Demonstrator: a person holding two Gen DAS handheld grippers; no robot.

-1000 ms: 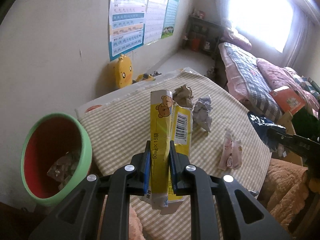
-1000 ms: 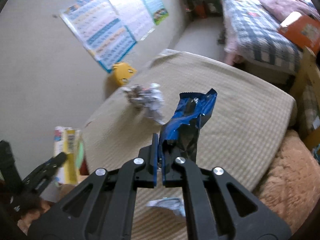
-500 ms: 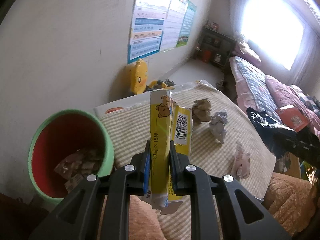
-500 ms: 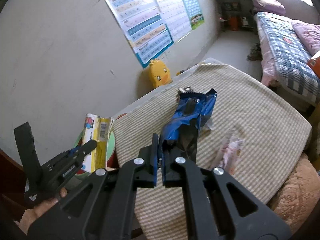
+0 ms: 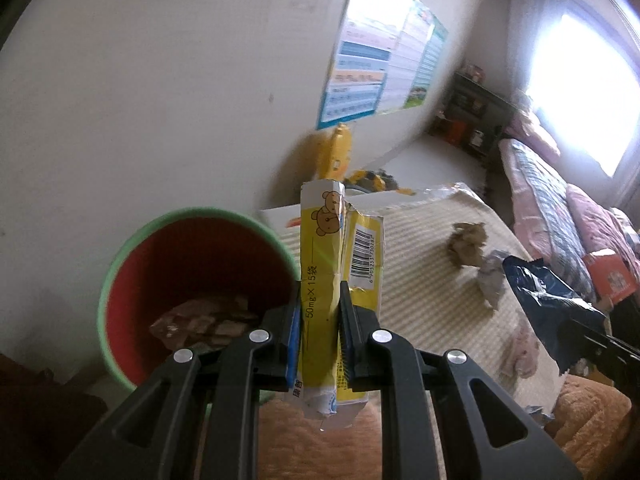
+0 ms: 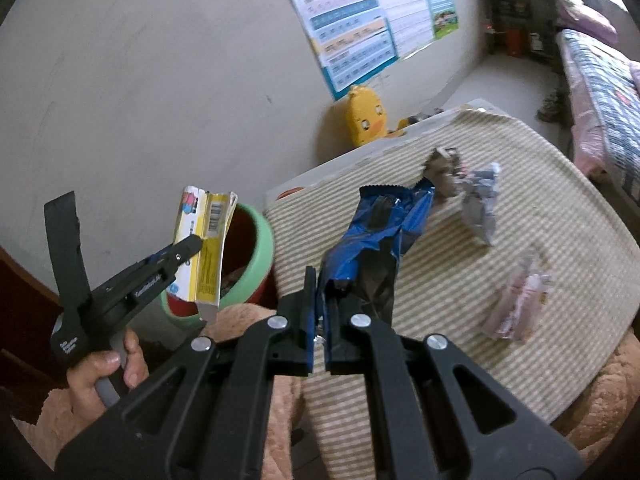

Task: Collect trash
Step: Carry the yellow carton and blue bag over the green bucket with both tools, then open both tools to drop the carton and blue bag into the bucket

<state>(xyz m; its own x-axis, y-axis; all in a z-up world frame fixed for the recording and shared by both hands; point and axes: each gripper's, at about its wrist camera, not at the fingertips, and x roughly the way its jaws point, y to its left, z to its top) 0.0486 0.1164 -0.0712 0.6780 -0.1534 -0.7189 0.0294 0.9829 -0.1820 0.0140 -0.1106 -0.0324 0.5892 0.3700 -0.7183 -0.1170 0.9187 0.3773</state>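
My left gripper (image 5: 319,308) is shut on a flattened yellow box (image 5: 326,256) with a bear print and a barcode, held upright just right of the green-rimmed red bin (image 5: 160,240), which holds some wrappers. In the right wrist view the left gripper (image 6: 188,246) holds the yellow box (image 6: 204,252) over the near rim of the bin (image 6: 260,236). My right gripper (image 6: 320,300) is shut on a blue wrapper (image 6: 380,236) above the striped table (image 6: 560,200). Brown crumpled paper (image 5: 466,242), grey crumpled paper (image 5: 492,280) and a pink wrapper (image 6: 516,304) lie on the table.
A wall with posters (image 6: 360,20) stands behind the bin. A yellow duck toy (image 6: 366,120) sits by the table's far edge. A bed (image 5: 560,200) lies at far right. A brown plush surface (image 5: 304,440) sits below the grippers.
Both grippers have swung left toward the bin. The yellow box now sits closer to the bin's rim, and the blue wrapper has followed behind it over the table.
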